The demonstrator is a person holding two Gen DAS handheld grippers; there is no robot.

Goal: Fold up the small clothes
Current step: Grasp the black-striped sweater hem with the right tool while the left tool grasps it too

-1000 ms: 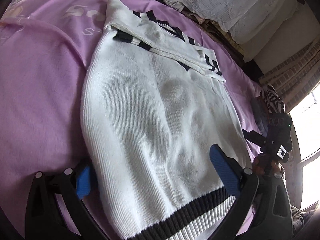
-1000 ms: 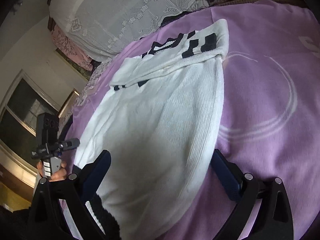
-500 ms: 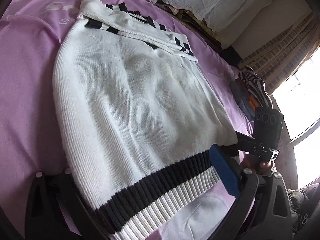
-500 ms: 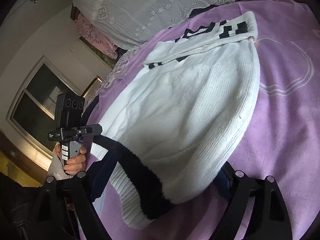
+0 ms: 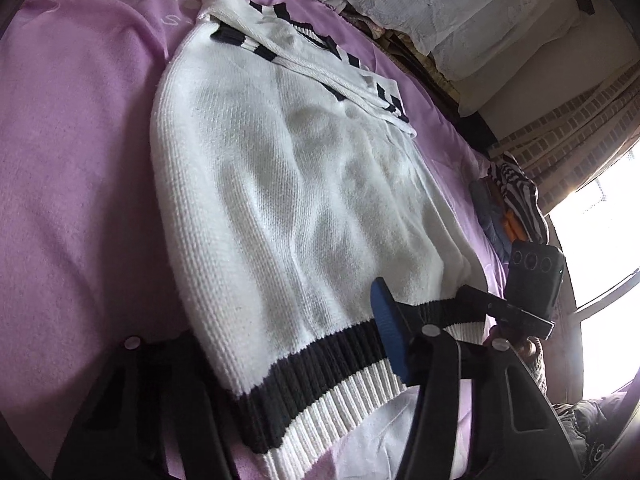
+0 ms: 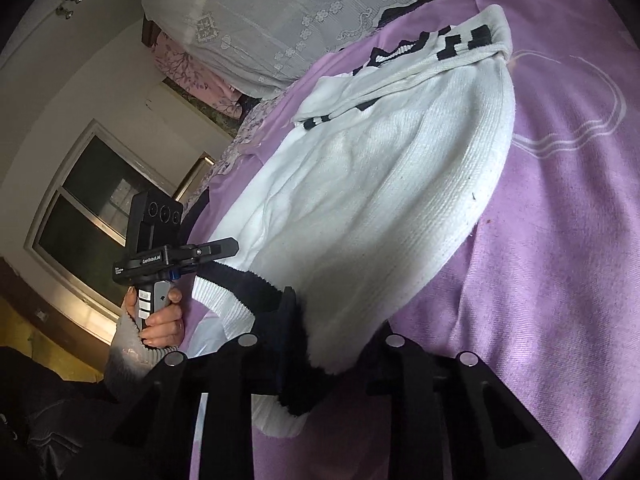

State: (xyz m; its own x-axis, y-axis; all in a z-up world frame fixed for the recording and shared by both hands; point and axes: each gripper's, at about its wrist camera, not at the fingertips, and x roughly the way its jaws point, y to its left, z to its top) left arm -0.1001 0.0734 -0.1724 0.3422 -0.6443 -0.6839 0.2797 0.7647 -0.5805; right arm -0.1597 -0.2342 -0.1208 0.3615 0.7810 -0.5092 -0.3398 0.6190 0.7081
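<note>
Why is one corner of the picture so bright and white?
Left wrist view: the window glares, washed out by daylight; the sweater stays clear. Right wrist view: no glare, the window looks dark; fisheye bends the edges, black corners.

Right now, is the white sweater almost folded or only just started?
Partly done. The sleeves already lie folded across the top of the white sweater. In hand: both claws have just been closing on the striped hem, the left claw at one corner, the right claw pinching the other. Still left: the bottom half lies flat on the purple blanket, not folded up yet.
</note>
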